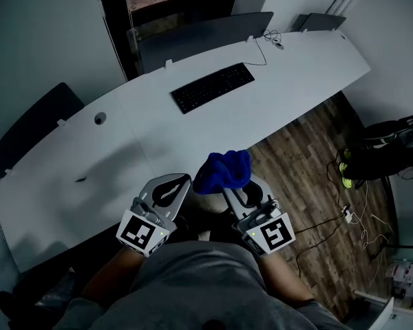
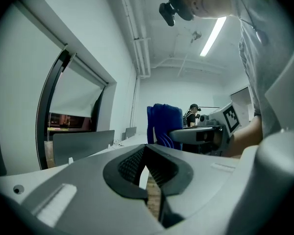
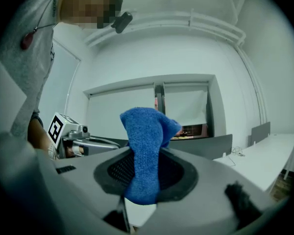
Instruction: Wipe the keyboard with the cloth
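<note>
Up at 12 o'clock on the desk [image 1: 296,67], the keyboard [image 1: 213,86] sits well apart. My right gripper [image 1: 230,190] pinches the cloth [image 1: 224,170], ready to wipe; left gripper [image 1: 179,183] is closed on nothing, spare.

I count one black keyboard [image 1: 213,86] on one white desk [image 1: 289,64], one blue cloth [image 1: 224,172] just off the desk, and two grippers (left gripper [image 1: 181,181], right gripper [image 1: 233,192]).
</note>
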### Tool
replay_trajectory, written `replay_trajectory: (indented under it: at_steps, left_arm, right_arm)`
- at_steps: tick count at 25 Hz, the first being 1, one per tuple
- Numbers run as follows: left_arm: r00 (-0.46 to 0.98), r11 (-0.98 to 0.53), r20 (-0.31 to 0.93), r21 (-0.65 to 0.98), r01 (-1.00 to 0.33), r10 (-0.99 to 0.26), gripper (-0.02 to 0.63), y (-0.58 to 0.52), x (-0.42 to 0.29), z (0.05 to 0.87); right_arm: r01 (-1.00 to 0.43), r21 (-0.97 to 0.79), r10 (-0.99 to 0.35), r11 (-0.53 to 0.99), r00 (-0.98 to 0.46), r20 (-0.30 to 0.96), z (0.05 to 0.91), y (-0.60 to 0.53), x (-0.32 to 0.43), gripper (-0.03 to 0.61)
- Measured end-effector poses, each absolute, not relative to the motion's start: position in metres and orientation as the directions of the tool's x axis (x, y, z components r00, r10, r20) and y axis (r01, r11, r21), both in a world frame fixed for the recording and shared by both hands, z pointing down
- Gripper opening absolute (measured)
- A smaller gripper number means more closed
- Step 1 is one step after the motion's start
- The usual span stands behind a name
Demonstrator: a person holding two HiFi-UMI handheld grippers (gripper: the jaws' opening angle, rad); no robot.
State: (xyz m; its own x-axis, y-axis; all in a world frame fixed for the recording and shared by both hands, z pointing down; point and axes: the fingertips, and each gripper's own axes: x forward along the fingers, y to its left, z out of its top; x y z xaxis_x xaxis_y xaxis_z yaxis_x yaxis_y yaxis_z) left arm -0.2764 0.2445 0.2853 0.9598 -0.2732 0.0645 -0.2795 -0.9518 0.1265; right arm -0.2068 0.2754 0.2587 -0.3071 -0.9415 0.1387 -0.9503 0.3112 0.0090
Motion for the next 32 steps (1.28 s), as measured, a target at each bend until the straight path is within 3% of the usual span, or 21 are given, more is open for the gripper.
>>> replay_trajectory:
  at_steps: [14,32]
  left_arm:
    - [0.935,-0.930,0.114,0.121,-0.348,-0.336,0.009,0.247,-0.158,0.269]
    - [0.849,-0.850,0.152,0.081,-0.520,-0.506,0.009,0.233,-0.031,0.269]
  right_arm:
    - [-0.907,-0.038,-0.900,0.419,-0.420,0.118,0.245,0.264,-0.094,0.118]
    - [-0.814,-0.077,-0.807,0.576,-0.582,0.106,0.254,0.242,0.037,0.118]
